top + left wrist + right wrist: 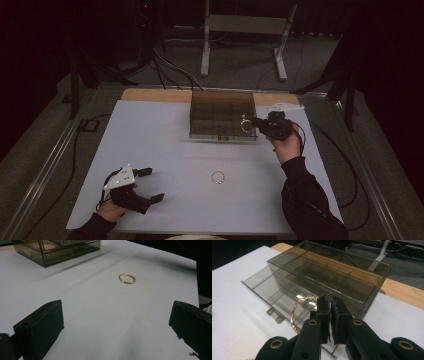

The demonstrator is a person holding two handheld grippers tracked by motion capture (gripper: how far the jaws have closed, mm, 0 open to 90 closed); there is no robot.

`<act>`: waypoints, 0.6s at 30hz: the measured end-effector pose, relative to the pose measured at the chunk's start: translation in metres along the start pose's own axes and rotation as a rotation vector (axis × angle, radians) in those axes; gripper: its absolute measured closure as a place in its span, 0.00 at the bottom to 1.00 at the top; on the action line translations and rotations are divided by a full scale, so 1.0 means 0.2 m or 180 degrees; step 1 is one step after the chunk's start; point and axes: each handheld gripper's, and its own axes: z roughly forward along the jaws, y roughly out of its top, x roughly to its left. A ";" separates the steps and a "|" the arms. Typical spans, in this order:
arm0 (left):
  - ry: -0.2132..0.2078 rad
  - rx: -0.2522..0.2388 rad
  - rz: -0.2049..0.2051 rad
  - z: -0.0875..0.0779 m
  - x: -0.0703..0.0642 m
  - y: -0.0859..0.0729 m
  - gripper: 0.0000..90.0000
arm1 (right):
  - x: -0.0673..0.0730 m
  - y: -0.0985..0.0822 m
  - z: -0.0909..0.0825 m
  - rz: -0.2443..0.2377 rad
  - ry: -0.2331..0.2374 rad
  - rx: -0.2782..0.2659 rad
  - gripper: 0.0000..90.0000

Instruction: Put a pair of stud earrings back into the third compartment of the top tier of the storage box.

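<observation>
Right gripper [329, 302]: jaws pressed together, pinching gold bracelet [295, 312] by its rim; loop hangs free at 9 o'clock of the jaws, over the smoky compartment box [222, 116], apparently for dropping into a slot. Box at 12 o'clock of white table [165, 150], drawer tray pulled out toward 6.
Left gripper [142, 185]: jaws spread, nothing between, parked at 7 o'clock, probably in reserve.
Second gold bracelet [127, 278]: flat on table near centre, untouched.

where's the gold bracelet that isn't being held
In the high view the loose gold bracelet lies flat on the white table, just right of centre, in front of the smoky box.
</observation>
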 end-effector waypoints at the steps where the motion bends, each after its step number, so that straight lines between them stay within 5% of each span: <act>1: 0.0000 -0.0001 0.0003 0.00 0.00 0.00 0.01 | -0.01 0.00 0.01 0.0011 -0.0013 0.0006 0.96; 18: 0.0004 0.0003 0.0017 0.00 0.00 0.00 0.01 | -0.03 -0.01 0.14 0.0108 -0.0106 0.0189 0.95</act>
